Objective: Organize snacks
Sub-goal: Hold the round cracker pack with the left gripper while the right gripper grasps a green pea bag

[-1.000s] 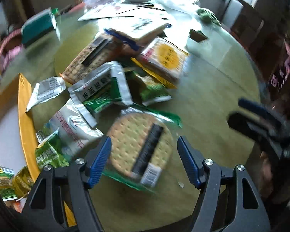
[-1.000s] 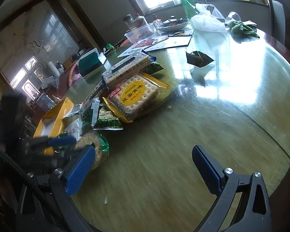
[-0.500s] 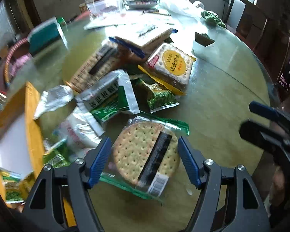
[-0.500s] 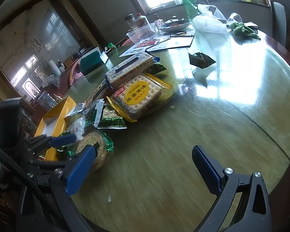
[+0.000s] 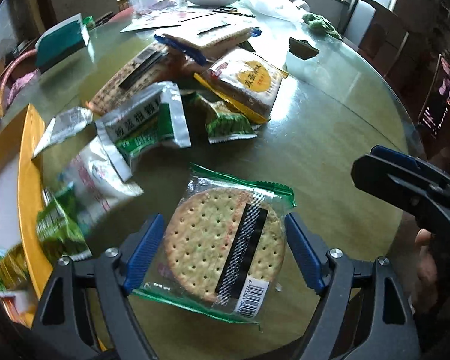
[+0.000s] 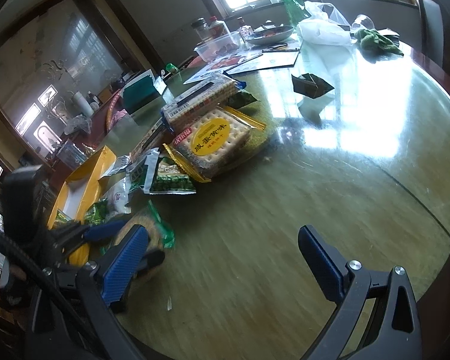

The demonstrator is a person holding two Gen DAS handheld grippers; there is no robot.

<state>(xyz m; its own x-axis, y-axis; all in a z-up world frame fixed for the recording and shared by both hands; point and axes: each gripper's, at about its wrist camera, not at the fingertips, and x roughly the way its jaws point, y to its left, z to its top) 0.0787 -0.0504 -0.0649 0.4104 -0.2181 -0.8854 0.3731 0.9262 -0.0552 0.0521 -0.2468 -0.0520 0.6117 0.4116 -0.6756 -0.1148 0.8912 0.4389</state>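
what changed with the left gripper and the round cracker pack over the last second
The left gripper has closed in around the round cracker pack: its pads now bracket the pack at both sides, at or near the wrapper, where earlier they stood a little wider. The pack still lies on the table. The right gripper stays open and empty, and the snack pile is unmoved.

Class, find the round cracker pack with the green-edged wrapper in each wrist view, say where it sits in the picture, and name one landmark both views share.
Left wrist: the round cracker pack sits at lower centre, between the left gripper's open jaws.
Right wrist: lower left, partly hidden behind the right gripper's left finger; its green edge shows.
Shared landmark: the yellow-labelled square cracker pack.
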